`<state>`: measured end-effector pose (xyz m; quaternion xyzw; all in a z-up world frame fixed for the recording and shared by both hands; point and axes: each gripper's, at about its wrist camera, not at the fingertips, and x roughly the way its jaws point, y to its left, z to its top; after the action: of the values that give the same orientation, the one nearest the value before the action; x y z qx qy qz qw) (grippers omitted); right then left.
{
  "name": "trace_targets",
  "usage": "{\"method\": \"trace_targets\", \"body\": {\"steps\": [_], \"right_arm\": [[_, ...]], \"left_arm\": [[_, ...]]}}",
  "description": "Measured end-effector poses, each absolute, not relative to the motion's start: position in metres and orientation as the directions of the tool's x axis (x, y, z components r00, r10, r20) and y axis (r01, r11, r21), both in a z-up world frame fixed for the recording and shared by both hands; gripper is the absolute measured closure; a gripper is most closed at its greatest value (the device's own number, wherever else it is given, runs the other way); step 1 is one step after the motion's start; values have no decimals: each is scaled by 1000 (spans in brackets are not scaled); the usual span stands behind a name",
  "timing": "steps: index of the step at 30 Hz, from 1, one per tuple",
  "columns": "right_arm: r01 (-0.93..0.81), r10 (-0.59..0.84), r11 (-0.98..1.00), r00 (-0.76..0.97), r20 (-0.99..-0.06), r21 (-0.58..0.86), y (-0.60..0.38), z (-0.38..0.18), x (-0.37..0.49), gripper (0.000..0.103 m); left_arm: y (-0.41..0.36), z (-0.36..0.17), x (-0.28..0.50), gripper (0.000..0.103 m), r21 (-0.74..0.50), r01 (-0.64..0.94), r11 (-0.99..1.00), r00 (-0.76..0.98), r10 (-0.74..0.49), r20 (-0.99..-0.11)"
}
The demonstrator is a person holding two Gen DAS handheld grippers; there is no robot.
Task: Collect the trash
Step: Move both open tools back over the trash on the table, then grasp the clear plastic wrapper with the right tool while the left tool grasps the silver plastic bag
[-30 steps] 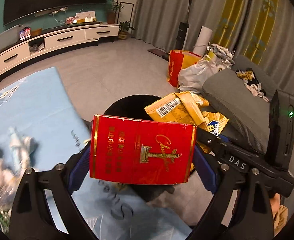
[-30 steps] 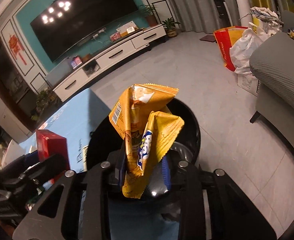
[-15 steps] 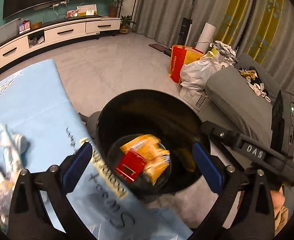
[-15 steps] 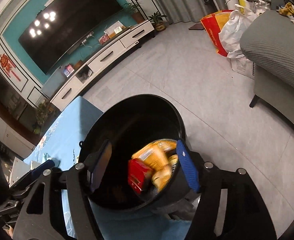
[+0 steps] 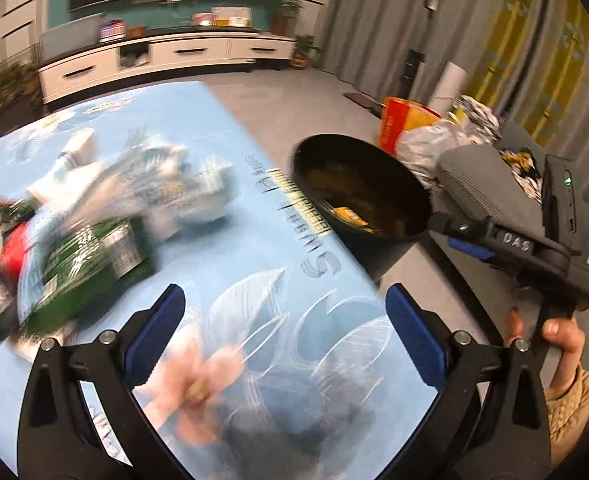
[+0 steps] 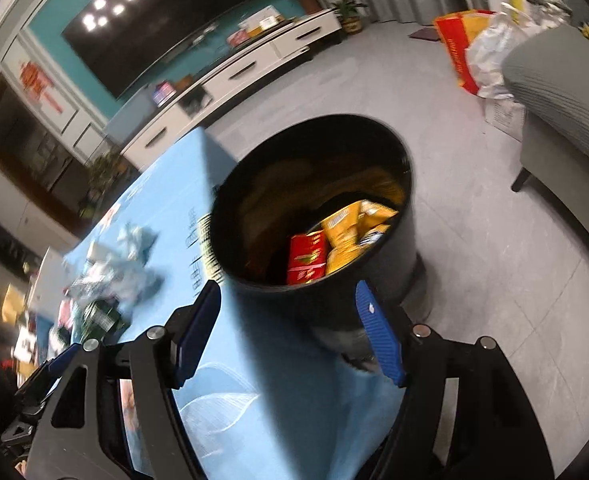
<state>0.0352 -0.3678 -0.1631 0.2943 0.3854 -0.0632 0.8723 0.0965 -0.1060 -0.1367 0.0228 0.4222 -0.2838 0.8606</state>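
In the left wrist view, the left gripper [image 5: 282, 334] hangs with its jaws spread wide and nothing between them, pointed down at the light-blue floral tablecloth [image 5: 254, 280]. A blurred heap of trash sits toward the cloth's left edge: a green wrapper [image 5: 94, 256], crumpled white-and-blue packets [image 5: 166, 184] and something red [image 5: 10, 248] at the far left, probably the next things to collect. The black trash bin [image 5: 358, 184] stands on the floor just off the cloth's right edge, placed close so that rubbish can be dropped straight in. The right gripper [image 5: 470, 246] shows beyond the bin, held by a hand [image 5: 554, 336]. In the right wrist view, the right gripper [image 6: 290, 336] has its jaws parted and empty, having just been opening, above the bin's [image 6: 374, 308] near rim. Inside lie a red carton [image 6: 306, 256] and a yellow snack bag [image 6: 354, 232], already binned. More trash [image 6: 106, 280] remains on the cloth's left side.
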Motion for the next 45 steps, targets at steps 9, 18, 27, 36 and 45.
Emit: {"method": "trace_targets", "body": {"steps": [9,18,27,36,45], "right_arm": [[165,213,896,656,-724,413,-286,-142,43,34],[5,295,930,587,-754,368,-208,-141,55,34],[-74,264,957,629,-732,281,-167,-135,73,34],[-107,217,974,694,-686,201,-160,-130,111,34],[-176,234,972,730,-642,155,-152,-128,154,34]], "left_arm": [[21,-126,67,3,-202,247,948,623,-315,-716],[111,-144,50,3,-253,15,967,648,-202,-734],[129,-153,60,3,-331,-9,944,654,-245,-715],[120,-146,98,3,-354,16,935,676,-271,-685],[99,-149,141,9,-340,25,940,677,-266,-686]]}}
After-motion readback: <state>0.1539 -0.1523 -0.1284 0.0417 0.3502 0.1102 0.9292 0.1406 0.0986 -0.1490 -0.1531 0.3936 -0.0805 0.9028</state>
